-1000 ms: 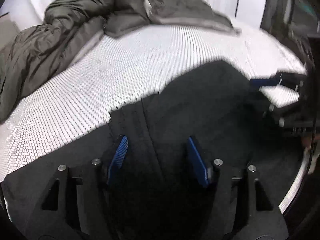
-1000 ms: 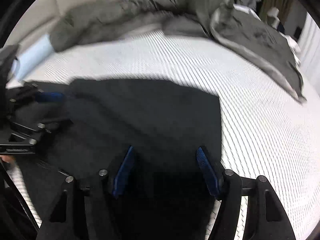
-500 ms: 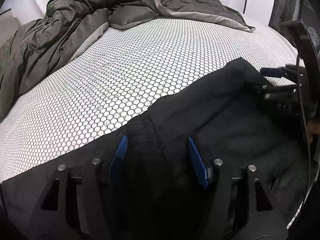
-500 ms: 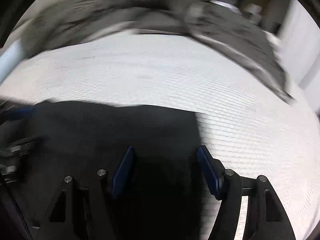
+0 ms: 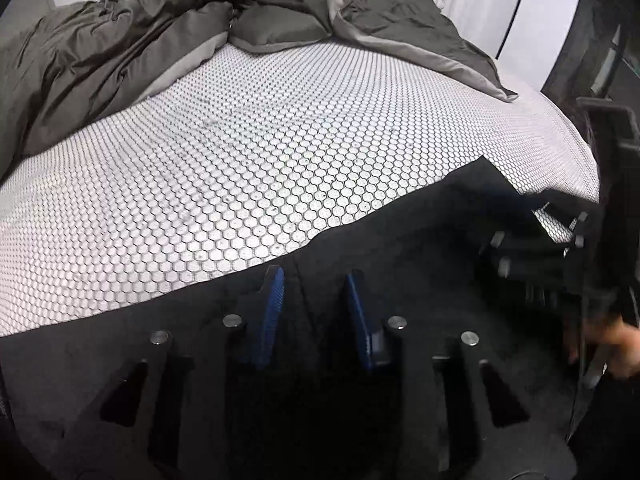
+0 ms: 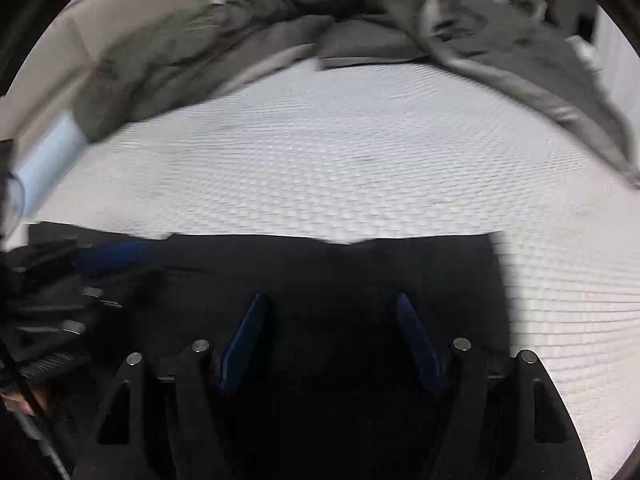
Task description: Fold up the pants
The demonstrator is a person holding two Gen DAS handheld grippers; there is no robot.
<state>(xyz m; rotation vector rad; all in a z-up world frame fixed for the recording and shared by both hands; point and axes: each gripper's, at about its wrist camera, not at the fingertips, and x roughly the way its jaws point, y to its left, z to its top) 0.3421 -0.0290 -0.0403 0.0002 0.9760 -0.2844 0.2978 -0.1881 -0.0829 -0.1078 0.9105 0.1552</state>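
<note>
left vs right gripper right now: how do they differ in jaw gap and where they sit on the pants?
Jaw gap: the left gripper is narrower and closing, with a seam of the black pants between its pads; the right gripper stands wider.
Place: the left gripper sits near the pants' far edge by the mattress; the right gripper sits farther in from that edge.
Shared: blue pads, both angled down over the pants.

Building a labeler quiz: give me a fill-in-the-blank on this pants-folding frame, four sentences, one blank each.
1. The pants are ____ in colour.
2. They lie on a white mattress patterned with ____.
3. The crumpled duvet at the far end is dark ____.
4. The pads on the left hand-held gripper, whose jaws are closing over the pants, are ____.

Missing words: black; hexagons; grey; blue
</note>
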